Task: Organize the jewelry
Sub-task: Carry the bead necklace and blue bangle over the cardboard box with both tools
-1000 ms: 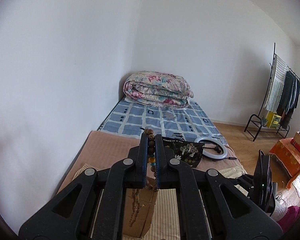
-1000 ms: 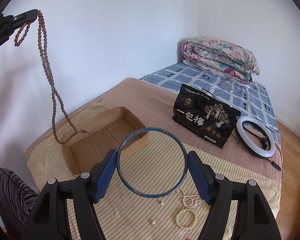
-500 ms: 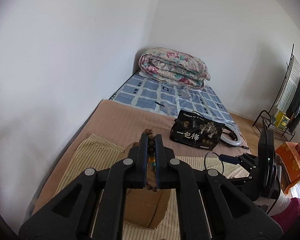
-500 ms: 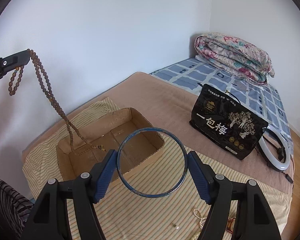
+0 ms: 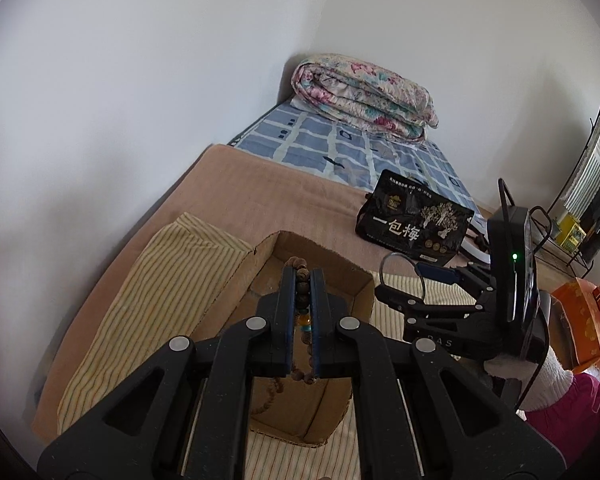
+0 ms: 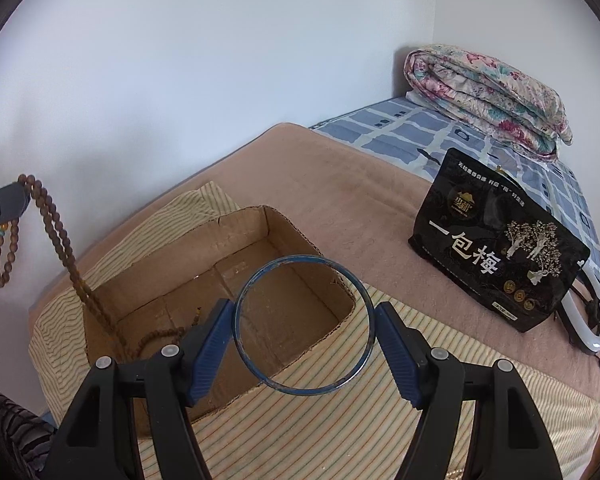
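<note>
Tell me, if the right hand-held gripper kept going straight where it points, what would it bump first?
Probably the cardboard box: the right hand-held gripper, holding the blue bangle, aims down at its open inside. Depth is hard to judge.

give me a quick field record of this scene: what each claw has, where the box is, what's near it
left claw: shut on bead necklace, whose lower end trails into the box
right claw: holds blue bangle across its width, above the box's near corner
cardboard box: open, on striped cloth
black bag: on the bed, apart from the box
folded quilt: far end of the bed
</note>
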`<state>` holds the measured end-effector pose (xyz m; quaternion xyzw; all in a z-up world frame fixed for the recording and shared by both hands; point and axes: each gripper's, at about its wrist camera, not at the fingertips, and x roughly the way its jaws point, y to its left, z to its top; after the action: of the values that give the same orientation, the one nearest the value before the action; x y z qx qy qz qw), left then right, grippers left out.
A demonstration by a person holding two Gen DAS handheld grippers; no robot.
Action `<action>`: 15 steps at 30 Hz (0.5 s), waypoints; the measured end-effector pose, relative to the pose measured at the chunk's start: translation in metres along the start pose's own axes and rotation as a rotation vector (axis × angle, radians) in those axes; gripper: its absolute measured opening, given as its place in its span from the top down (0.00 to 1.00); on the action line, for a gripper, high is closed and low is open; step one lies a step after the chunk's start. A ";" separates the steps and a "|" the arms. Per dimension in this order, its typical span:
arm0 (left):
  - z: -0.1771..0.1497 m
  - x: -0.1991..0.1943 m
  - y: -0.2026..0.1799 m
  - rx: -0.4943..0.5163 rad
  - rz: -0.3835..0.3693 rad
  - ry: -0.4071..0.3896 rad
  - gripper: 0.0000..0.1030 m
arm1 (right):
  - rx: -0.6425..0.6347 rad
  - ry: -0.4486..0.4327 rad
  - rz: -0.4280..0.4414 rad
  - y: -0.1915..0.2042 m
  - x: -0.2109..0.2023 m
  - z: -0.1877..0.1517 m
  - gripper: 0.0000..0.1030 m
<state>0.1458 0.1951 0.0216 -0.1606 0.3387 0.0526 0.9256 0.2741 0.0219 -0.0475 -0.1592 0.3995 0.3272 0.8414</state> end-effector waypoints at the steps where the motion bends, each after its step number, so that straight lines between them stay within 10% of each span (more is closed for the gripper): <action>1: -0.002 0.004 0.000 0.002 0.001 0.012 0.96 | -0.003 0.003 0.001 0.001 0.005 0.001 0.29; 15: -0.020 0.036 0.005 0.029 0.043 0.120 0.96 | 0.009 0.054 0.013 0.009 0.051 0.000 0.29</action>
<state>0.1602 0.1930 -0.0170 -0.1427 0.3979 0.0580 0.9044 0.2921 0.0501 -0.0868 -0.1614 0.4248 0.3264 0.8288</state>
